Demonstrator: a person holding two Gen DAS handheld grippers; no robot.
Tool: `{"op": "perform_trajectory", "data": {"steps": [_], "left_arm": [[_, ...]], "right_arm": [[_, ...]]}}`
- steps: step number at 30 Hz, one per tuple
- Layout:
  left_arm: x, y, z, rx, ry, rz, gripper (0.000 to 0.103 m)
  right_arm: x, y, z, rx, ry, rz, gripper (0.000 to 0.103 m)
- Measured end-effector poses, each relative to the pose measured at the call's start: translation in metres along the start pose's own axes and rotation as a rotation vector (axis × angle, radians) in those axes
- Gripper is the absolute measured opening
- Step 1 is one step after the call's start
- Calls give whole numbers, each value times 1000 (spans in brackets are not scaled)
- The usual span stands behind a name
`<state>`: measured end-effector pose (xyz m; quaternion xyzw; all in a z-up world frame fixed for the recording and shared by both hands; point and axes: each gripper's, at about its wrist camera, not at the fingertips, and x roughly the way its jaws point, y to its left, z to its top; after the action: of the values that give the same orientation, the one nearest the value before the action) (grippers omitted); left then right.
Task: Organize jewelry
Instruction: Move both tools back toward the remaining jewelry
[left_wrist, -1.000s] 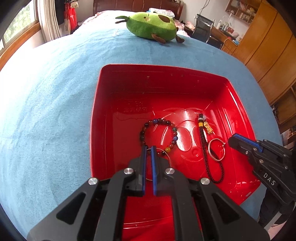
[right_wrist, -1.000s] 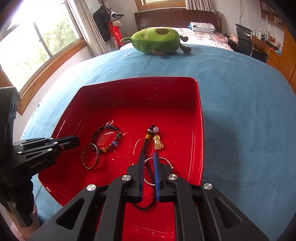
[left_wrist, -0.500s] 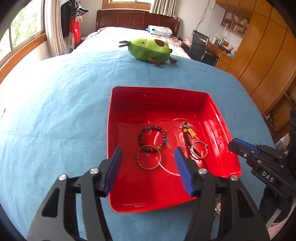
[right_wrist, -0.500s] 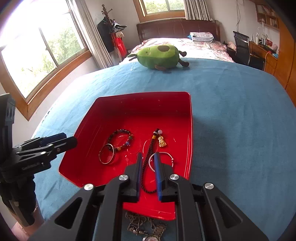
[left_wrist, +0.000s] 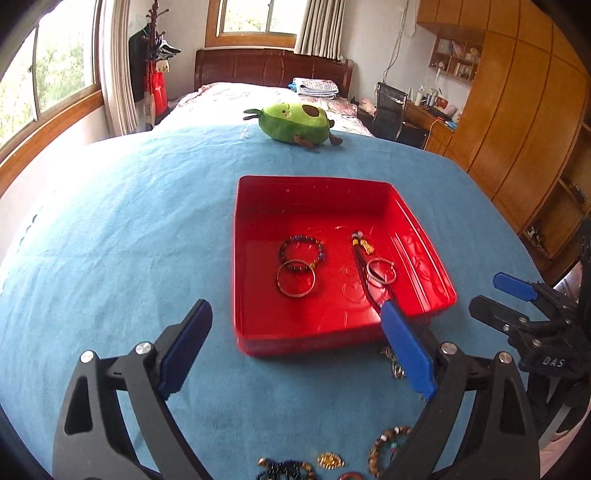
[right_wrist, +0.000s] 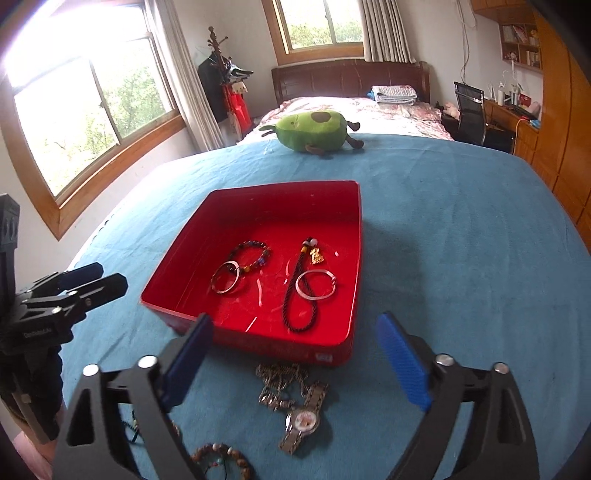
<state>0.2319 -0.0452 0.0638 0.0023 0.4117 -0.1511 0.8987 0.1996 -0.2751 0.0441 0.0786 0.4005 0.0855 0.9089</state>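
We count one red plastic tray (right_wrist: 352, 258) at the centre of the frame. Inside it lie four pieces: one dark multicoloured bead bracelet (right_wrist: 251, 253), two silver metal bangles, one at centre left (right_wrist: 225, 282) and one at centre right (right_wrist: 316, 284), and one black braided cord with a gold charm (right_wrist: 295, 291).

Below the tray, on the one blue fabric cover (right_wrist: 461, 240), we count one silver wristwatch (right_wrist: 303, 419), one tangled silver chain (right_wrist: 280, 380) and one brown wooden bead bracelet (right_wrist: 221, 459). More pieces sit at the lower left, too hidden to count.

One green avocado plush toy (right_wrist: 314, 131) lies at the upper centre.
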Motion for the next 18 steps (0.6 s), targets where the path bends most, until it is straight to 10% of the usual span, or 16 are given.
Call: {"op": "perform_trajectory", "data": {"steps": [18], "left_arm": [[-28,27,-122,-26,95,30,95]], "right_arm": [[-17,11,-82,67,62,113,99]]}}
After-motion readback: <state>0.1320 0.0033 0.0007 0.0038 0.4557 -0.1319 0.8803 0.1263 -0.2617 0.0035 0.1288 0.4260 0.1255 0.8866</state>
